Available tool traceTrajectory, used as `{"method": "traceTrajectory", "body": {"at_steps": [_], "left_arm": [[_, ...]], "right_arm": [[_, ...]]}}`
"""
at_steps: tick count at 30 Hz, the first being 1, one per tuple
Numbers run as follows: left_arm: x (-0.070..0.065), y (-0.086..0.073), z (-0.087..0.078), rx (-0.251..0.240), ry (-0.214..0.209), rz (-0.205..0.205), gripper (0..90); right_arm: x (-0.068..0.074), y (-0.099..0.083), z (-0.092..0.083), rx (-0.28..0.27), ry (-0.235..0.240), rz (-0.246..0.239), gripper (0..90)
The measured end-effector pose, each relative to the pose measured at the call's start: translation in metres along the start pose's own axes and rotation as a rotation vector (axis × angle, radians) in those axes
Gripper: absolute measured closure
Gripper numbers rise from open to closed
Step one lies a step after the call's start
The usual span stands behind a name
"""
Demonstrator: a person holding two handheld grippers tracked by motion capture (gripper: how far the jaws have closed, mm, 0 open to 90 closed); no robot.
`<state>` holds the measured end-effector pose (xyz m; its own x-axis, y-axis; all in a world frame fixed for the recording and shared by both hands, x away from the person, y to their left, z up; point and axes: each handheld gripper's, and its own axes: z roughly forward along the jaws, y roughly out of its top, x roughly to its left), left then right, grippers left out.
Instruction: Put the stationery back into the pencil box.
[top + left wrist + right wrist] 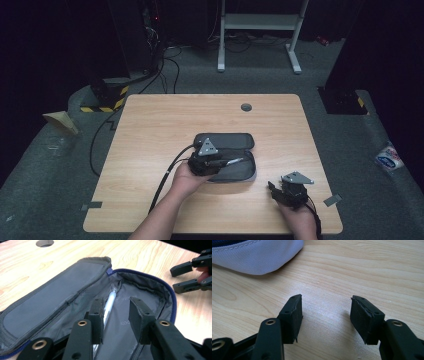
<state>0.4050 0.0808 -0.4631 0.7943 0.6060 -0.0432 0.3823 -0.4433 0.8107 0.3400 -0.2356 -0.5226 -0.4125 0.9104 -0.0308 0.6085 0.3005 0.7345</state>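
high view: nearest the table's front edge, at the right, the right gripper (278, 192) sits low over bare wood in the person's hand, its jaws apart with nothing between them. the right gripper view bears this out: the two black jaws stand spread over plain wood grain, and the pale rounded end of the case (259, 255) lies beyond them at the upper left, clear of the pads.

a little farther in, left of middle, the left gripper (220, 164) is held in the other hand, its cable (167, 175) trailing back toward the front edge. it hangs over the open case (227, 156), which lies about the middle of the table (150, 130), lid folded back toward the far side.

in the left gripper view, the jaws are released, parted over the case's grey lining (140, 307). a pen (109, 305) lies in the case along the fold, next to the left pad (98, 315); it runs beside that pad and not between the two, and i cannot tell whether it touches. the flap (55, 300) lies flat to the left, a blue zip (160, 281) rims the pouch. the right gripper's jaws (190, 275) show beyond the case, well apart from it.

farthest off, a round hole (246, 107) sits near the table's far edge.
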Motion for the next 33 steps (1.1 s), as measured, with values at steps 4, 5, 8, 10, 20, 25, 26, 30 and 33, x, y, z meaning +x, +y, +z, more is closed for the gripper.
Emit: {"method": "traceTrajectory", "body": {"at_steps": [4, 5, 8, 10, 20, 25, 26, 30, 33], "left_arm": [[-0.001, -0.003, -0.007, -0.015, 0.004, -0.021, 64.0], [-0.001, -0.004, -0.008, -0.019, 0.005, -0.027, 63.6], [-0.002, -0.006, -0.012, -0.017, 0.016, -0.03, 62.2], [-0.003, -0.009, -0.015, -0.022, 0.022, -0.047, 60.3], [-0.005, -0.027, -0.035, -0.033, 0.102, -0.105, 45.3], [-0.003, -0.038, -0.048, -0.021, 0.146, -0.115, 38.5], [-0.002, -0.041, -0.051, -0.018, 0.152, -0.121, 37.1], [0.004, -0.055, -0.063, -0.009, 0.18, -0.154, 31.0], [0.011, -0.071, -0.071, 0.014, 0.2, -0.177, 26.8]], "right_arm": [[0.0, 0.0, 0.0, 0.0, 0.001, 0.001, 42.7], [0.0, 0.0, 0.0, 0.0, 0.001, 0.001, 42.7], [0.0, 0.0, 0.0, 0.001, 0.001, 0.004, 42.7], [0.0, 0.0, 0.0, 0.002, 0.002, 0.005, 42.6], [-0.001, 0.0, 0.0, 0.003, 0.003, 0.014, 42.5], [-0.002, 0.0, 0.0, 0.003, 0.003, 0.016, 42.5], [-0.002, 0.0, 0.0, 0.003, 0.003, 0.015, 42.5], [-0.002, 0.0, 0.0, 0.003, 0.003, 0.016, 42.5], [-0.002, 0.0, 0.0, 0.003, 0.002, 0.015, 42.6]]}}
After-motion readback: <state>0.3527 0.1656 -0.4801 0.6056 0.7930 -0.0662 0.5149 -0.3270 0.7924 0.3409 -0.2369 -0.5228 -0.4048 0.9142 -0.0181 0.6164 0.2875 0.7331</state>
